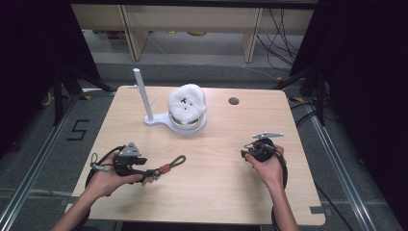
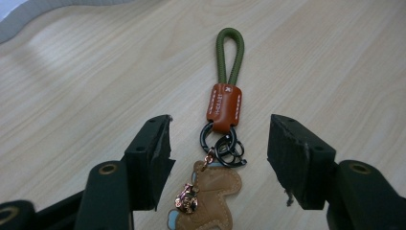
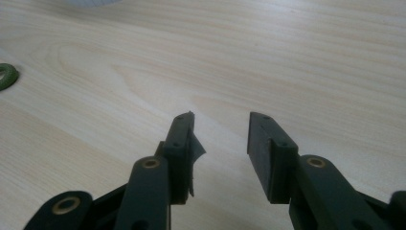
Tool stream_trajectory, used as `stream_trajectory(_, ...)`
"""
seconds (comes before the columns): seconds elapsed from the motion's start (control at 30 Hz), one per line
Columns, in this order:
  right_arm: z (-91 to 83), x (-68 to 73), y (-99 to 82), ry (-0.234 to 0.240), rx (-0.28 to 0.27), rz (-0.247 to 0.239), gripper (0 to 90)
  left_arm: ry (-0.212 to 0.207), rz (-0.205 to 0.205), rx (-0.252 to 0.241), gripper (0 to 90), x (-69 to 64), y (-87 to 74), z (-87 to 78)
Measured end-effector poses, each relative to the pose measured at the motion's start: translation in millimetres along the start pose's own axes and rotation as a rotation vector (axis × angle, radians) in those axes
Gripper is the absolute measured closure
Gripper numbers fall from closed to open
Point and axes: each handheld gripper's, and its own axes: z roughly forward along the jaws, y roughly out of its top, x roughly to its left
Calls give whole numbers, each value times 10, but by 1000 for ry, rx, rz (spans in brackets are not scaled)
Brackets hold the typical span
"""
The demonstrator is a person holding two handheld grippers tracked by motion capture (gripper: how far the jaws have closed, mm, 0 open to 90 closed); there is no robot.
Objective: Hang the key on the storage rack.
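A keychain point(image 2: 223, 108) lies flat on the wooden table point(image 1: 216, 192): a green cord loop, an orange leather tab, dark metal rings and a tan leather charm. My left gripper point(image 2: 219, 129) is open, one jaw on each side of the rings and charm, and neither pad touches them. In the high view the keychain point(image 1: 166, 167) stretches to the right from the left gripper point(image 1: 148, 173) at the table's front left. My right gripper point(image 1: 246, 154) sits at the front right, low over bare wood. In its own view the right gripper point(image 3: 221, 120) is open with nothing between the jaws.
A white stand point(image 1: 149, 115) with an upright post and a side peg is at the back middle. A white fluffy object point(image 1: 187, 106) rests on its round base. A small round hole point(image 1: 234, 101) marks the tabletop behind the right hand. Dark curtains flank the table.
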Motion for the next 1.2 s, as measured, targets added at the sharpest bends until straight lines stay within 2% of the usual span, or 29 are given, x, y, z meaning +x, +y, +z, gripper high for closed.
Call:
stream_trajectory(0.03, 8, -6, 1, 16, 10, -3, 628, -5, 2, 10, 401, -1, 24, 5)
stream_trajectory(0.07, 10, 5, 1, -9, 8, 0, 627, -7, 5, 24, 401, -5, 56, 13)
stream_trajectory(0.13, 15, 10, -2, 13, 7, -11, 625, -20, 17, 51, 401, -7, 110, 42)
stream_trajectory(0.17, 17, 14, -1, 15, 15, -6, 624, -25, 42, 75, 402, 0, 138, 53)
stream_trajectory(0.2, 14, 2, 2, 39, 30, -10, 623, -25, 42, 80, 404, -8, 160, 83)
stream_trajectory(0.23, 15, -14, -2, 21, 36, -29, 623, -28, 65, 99, 405, -1, 177, 96)
stream_trajectory(0.27, 19, 10, -7, 5, 35, -3, 623, -33, 84, 115, 406, -5, 200, 133)
stream_trajectory(0.3, 26, 25, -7, 25, 14, 11, 622, -37, 101, 124, 409, -4, 213, 158)
stream_trajectory(0.33, 26, -1, -5, 29, 15, -14, 621, -39, 126, 148, 411, -3, 234, 198)
stream_trajectory(0.37, 28, 0, -4, 30, 16, -9, 620, -39, 152, 175, 413, 4, 249, 226)
stream_trajectory(0.4, 28, 8, -3, 18, 15, -2, 619, -42, 156, 184, 415, 0, 258, 263)
stream_trajectory(0.63, 25, 8, -16, 17, 22, 2, 619, -62, 153, 245, 433, -16, 312, 421)
stream_trajectory(0.67, 34, 11, -22, 25, 7, 10, 619, -61, 153, 262, 434, -12, 322, 431)
stream_trajectory(0.7, 23, 24, -24, 26, 21, 29, 619, -59, 158, 273, 436, -6, 332, 439)
stream_trajectory(0.73, 21, 28, -25, 28, 26, 35, 619, -59, 194, 313, 437, 19, 353, 430)
stream_trajectory(0.8, 20, 27, -24, 27, 26, 37, 619, -59, 192, 318, 440, 19, 357, 441)
stream_trajectory(0.9, 22, 24, -25, 26, 25, 42, 619, -66, 201, 359, 441, 21, 381, 462)
stream_trajectory(0.93, 23, 4, -29, 12, 30, 22, 619, -68, 204, 370, 441, 17, 387, 477)
stream_trajectory(0.97, 23, 4, -29, 12, 30, 23, 619, -71, 192, 378, 441, 7, 389, 482)
stream_trajectory(1.07, 25, 3, -31, 14, 30, 25, 616, -70, 204, 392, 443, 6, 412, 500)
stream_trajectory(1.13, 27, 25, -28, 39, 27, 49, 614, -71, 213, 393, 444, 7, 426, 511)
stream_trajectory(1.2, 32, 24, -31, 39, 29, 47, 613, -75, 215, 394, 450, 5, 434, 526)
